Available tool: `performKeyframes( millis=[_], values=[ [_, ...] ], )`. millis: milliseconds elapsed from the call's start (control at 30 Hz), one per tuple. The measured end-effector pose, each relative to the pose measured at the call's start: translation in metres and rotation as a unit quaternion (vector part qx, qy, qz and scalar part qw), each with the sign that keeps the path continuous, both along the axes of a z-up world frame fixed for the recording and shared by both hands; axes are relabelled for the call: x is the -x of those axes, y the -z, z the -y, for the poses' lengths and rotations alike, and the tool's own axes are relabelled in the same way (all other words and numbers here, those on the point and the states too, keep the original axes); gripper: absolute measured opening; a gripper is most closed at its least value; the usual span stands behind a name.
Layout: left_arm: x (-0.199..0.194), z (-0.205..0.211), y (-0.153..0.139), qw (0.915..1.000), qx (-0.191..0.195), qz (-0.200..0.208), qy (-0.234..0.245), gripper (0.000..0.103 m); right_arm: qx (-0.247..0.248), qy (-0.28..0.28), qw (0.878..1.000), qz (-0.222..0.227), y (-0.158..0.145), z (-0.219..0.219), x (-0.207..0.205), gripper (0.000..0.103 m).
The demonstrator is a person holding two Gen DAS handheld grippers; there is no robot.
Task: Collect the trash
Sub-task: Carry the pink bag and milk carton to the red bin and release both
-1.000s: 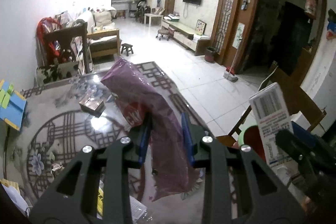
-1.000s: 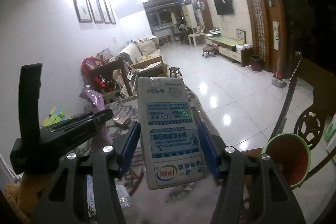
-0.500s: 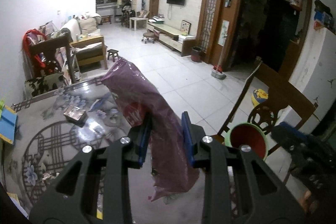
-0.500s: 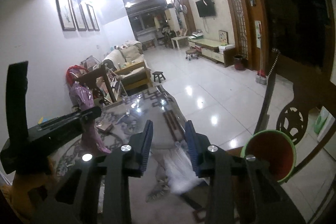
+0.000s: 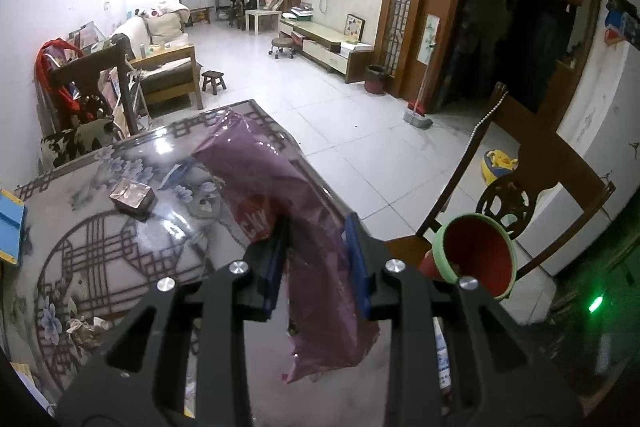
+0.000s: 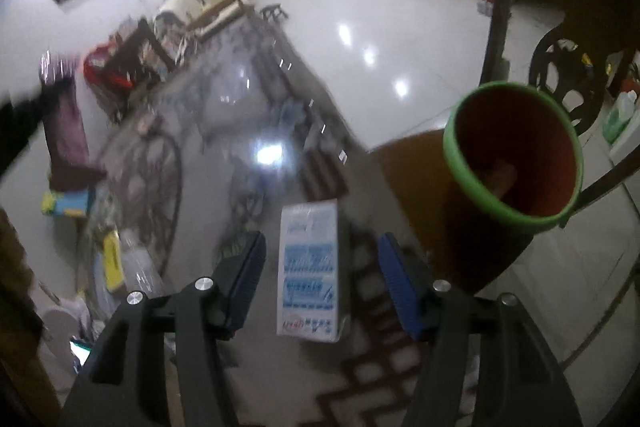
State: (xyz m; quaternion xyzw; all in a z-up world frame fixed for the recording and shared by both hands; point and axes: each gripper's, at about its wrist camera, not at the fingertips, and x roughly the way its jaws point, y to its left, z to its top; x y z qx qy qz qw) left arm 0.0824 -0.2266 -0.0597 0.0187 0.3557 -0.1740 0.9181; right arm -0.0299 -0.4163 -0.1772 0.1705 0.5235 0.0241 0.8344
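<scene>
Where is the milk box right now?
In the right wrist view, the milk box stands on the table between the right gripper's opening fingers, untouched, left of the red bin.

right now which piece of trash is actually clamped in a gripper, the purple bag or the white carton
The purple bag: the left gripper is shut on it. The white carton sits between the right gripper fingers, whose jaws are opening with gaps on both sides.

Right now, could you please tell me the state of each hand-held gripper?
Left hand-held gripper: shut on the purple bag.
Right hand-held gripper: jaws opening, carton between them, pads clear of it.
</scene>
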Motion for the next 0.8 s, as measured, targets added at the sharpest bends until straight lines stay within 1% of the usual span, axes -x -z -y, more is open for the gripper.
performKeyframes(
  millis=[67,200,233,267,300,367,433,633,800],
  values=[
    [-0.002,0.004,0.003,1.0000,0.000,-0.004,0.004,0.029,0.014,-0.005,1.000,-0.016,0.015,-0.010,-0.006,0.068],
    [-0.002,0.005,0.007,0.9999,-0.004,-0.009,0.006,0.029,0.052,-0.031,0.997,-0.048,0.046,-0.033,-0.016,0.068],
    [-0.002,0.004,0.007,0.9999,-0.005,-0.010,0.005,0.029,0.067,-0.035,0.996,-0.055,0.051,-0.037,-0.017,0.067],
    [-0.003,0.004,0.008,0.9999,-0.005,-0.012,0.003,0.029,0.082,-0.035,0.994,-0.061,0.056,-0.039,-0.017,0.055],
    [-0.004,0.002,0.009,0.9999,-0.005,-0.013,0.000,0.029,0.088,-0.034,0.993,-0.063,0.057,-0.040,-0.020,0.054],
    [-0.005,0.000,0.010,0.9999,-0.006,-0.014,-0.003,0.029,0.085,-0.027,0.994,-0.060,0.057,-0.038,-0.021,0.053],
    [-0.006,0.000,0.011,0.9998,-0.007,-0.015,-0.005,0.029,0.082,-0.016,0.995,-0.048,0.050,-0.034,-0.022,0.052],
    [-0.013,0.011,0.024,0.9994,-0.009,-0.034,0.004,0.028,0.068,0.030,0.997,0.013,0.007,-0.003,-0.016,0.052],
    [-0.020,0.045,0.038,0.9978,-0.010,-0.052,0.039,0.029,0.071,0.077,0.993,0.057,-0.029,0.038,-0.014,0.052]
  ],
)
